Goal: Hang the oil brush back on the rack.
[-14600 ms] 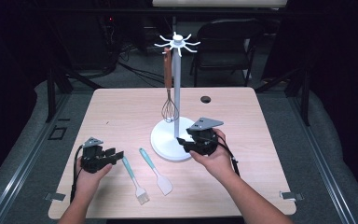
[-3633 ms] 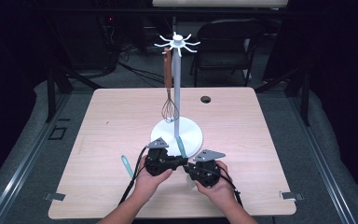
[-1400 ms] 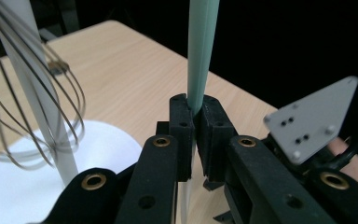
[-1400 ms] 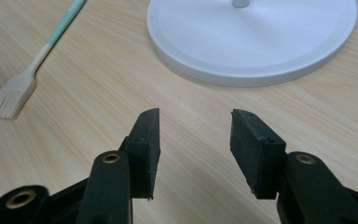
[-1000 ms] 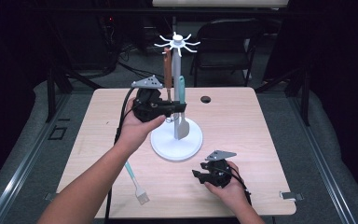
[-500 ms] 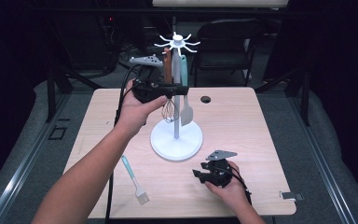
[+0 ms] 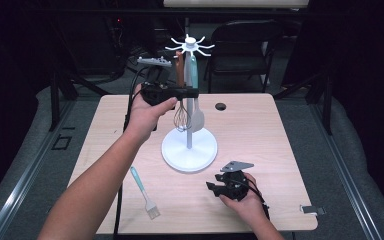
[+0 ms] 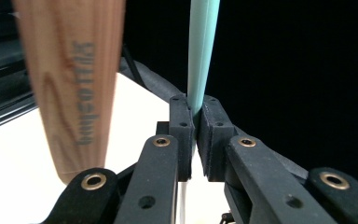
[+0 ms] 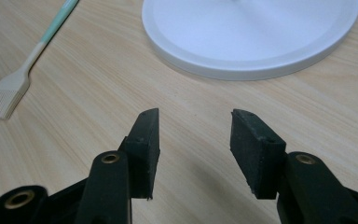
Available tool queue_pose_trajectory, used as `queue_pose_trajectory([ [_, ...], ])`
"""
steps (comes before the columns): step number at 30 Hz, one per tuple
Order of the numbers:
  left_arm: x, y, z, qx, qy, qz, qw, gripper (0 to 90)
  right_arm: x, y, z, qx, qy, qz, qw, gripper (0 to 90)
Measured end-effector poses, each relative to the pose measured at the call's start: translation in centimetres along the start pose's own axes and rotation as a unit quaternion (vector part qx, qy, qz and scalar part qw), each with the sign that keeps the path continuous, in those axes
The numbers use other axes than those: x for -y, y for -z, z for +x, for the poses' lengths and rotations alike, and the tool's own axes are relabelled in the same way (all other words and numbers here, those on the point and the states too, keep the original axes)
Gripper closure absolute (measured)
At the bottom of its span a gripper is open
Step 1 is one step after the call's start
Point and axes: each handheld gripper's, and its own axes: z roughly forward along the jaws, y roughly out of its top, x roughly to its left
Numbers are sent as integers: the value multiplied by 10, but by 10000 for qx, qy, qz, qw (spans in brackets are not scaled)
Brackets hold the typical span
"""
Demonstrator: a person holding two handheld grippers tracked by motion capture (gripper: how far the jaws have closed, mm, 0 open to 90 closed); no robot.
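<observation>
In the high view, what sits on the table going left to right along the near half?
Pastry brush → white stand base → right gripper, jaws open, resting on the table.

table point(image 7: 260, 150): pale matt wood-grain laminate | rack base point(image 9: 251, 32): smooth white plastic, slight sheen | whisk handle point(image 8: 70, 84): grained wood, printed lettering | spatula handle point(image 8: 203, 51): smooth teal plastic | left gripper point(image 8: 195, 135): matt black plastic, brass-coloured rivets
</observation>
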Motion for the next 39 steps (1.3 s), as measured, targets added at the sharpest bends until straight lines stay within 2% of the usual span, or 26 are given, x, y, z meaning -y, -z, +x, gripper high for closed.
queue_pose_trajectory([
  [3, 0, -1, -1, -54, -41, 0, 10000, 848, 0, -1, 1, -21, -24, -32, 10000, 526],
  [5, 0, -2, -4, -169, -99, 12, 9998, 839, 0, -1, 1, 1, -25, -25, 10000, 525],
  [8, 2, -2, -9, -429, -244, 27, 9988, 730, 0, 0, 0, -5, 3, 3, 10000, 525],
  [12, 6, -1, -12, -565, -279, 33, 9980, 645, 0, 0, 0, -13, -9, -19, 10000, 526],
  [18, 15, 0, -15, -732, -355, 122, 9966, 593, 0, -1, 0, 25, 31, 2, 10000, 526],
  [27, 34, 5, -12, -808, -363, 178, 9959, 590, 0, 0, 0, 51, 34, -62, 10000, 528],
  [31, 45, 9, -11, -788, -352, 167, 9961, 589, 0, 0, -1, 68, 89, -156, 9998, 528],
  [36, 57, 14, -9, -808, -311, 178, 9961, 589, 0, 0, -2, 121, 240, -112, 9996, 526],
  [39, 64, 16, -7, -843, -317, 220, 9957, 590, 0, 0, -2, 117, 244, -159, 9995, 523],
])
